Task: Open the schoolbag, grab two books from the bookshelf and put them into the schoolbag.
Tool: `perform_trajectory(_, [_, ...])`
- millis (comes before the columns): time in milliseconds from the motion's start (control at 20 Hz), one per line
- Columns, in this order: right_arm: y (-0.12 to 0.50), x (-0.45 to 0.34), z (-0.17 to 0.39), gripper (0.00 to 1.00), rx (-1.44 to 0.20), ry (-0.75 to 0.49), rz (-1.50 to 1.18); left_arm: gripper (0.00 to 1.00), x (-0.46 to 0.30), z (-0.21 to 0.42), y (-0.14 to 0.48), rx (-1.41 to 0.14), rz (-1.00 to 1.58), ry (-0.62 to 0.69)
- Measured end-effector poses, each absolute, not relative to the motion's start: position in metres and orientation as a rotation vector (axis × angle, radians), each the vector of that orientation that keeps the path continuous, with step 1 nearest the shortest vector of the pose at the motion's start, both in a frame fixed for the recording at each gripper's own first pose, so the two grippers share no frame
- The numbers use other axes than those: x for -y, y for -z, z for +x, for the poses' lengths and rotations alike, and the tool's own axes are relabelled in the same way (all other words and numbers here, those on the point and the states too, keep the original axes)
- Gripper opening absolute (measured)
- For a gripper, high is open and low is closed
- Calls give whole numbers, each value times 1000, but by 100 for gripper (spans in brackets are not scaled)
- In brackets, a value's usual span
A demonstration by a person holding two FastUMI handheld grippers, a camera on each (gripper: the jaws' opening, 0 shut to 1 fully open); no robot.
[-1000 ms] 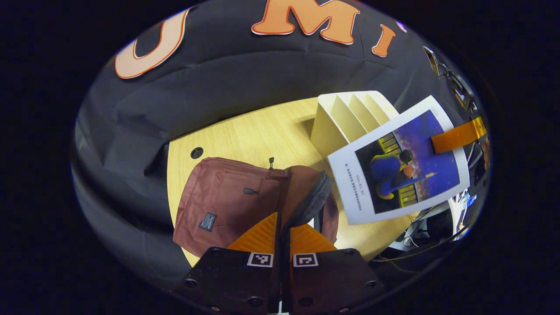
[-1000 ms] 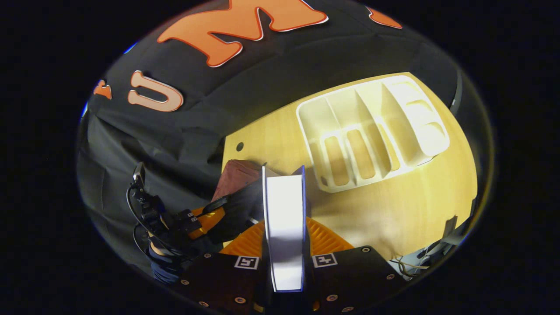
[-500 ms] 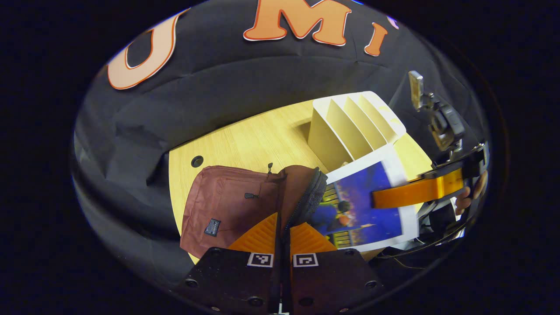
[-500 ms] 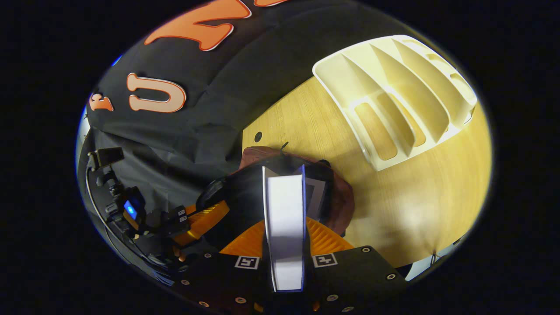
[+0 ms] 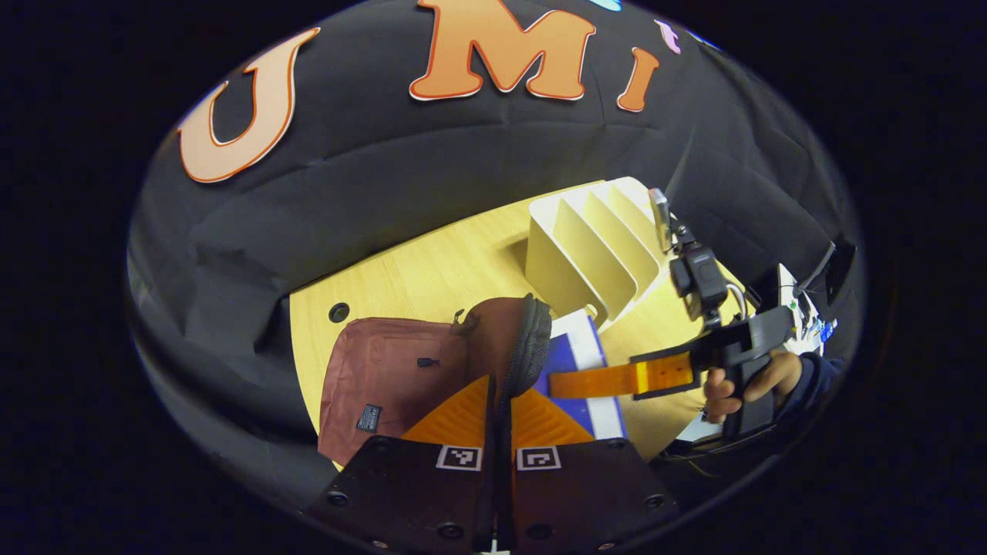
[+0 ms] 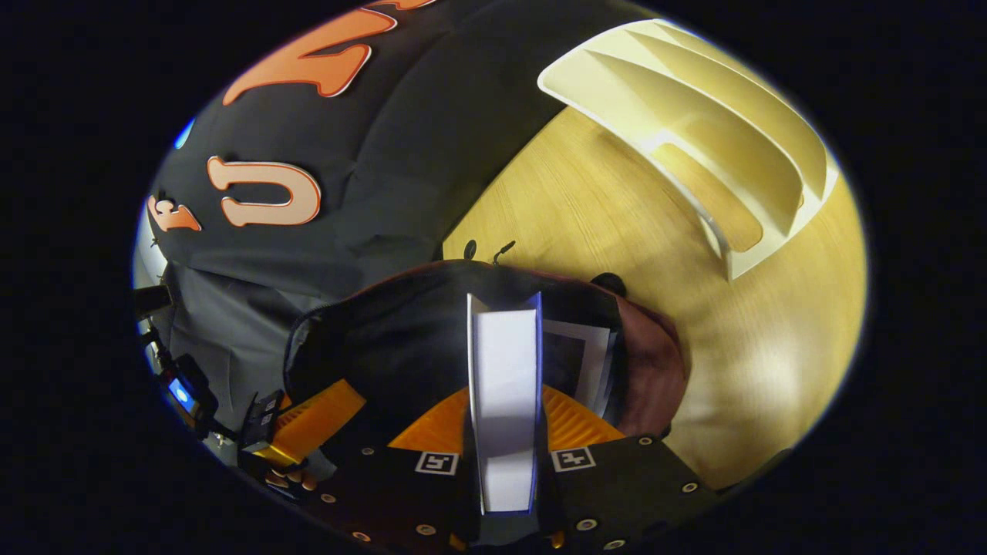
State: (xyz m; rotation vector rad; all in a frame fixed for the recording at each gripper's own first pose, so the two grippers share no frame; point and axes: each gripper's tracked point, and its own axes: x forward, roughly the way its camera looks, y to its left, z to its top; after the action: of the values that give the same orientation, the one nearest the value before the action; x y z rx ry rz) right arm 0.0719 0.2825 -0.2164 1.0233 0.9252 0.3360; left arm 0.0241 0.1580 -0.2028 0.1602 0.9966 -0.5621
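Note:
The maroon schoolbag [image 5: 385,370] lies on the wooden table [image 5: 432,270] with its mouth held wide. My left gripper [image 5: 497,408] is shut on the bag's zipper rim and lifts it. My right gripper [image 6: 503,401] is shut on a blue and white book [image 6: 505,370], seen edge-on and reaching into the bag's dark inside [image 6: 401,339]. In the left gripper view that book [image 5: 578,347] is partly behind the rim, and the right gripper [image 5: 559,384] grips it from the right. Another book [image 6: 578,358] lies inside the bag. The cream bookshelf [image 5: 594,247] stands behind with bare slots.
A hand [image 5: 752,378] holds the right gripper at the table's right edge, with cables behind it. A round cable hole [image 5: 338,312] sits near the table's back left. The bookshelf [image 6: 725,139] lies far right of the bag, with bare table [image 6: 617,216] between them.
The right gripper has carried the book down from beside the bookshelf into the bag's mouth. The left gripper stays shut on the rim, and the opening has widened.

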Motion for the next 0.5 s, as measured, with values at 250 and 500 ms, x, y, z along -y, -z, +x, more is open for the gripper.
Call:
perform_trajectory(250, [239, -318, 85, 29, -917, -348, 1052, 2, -145, 25, 198, -978, 163, 583])
perform_trajectory(500, [254, -340, 97, 30, -903, -373, 1016, 2, -145, 25, 195, -969, 156, 573])
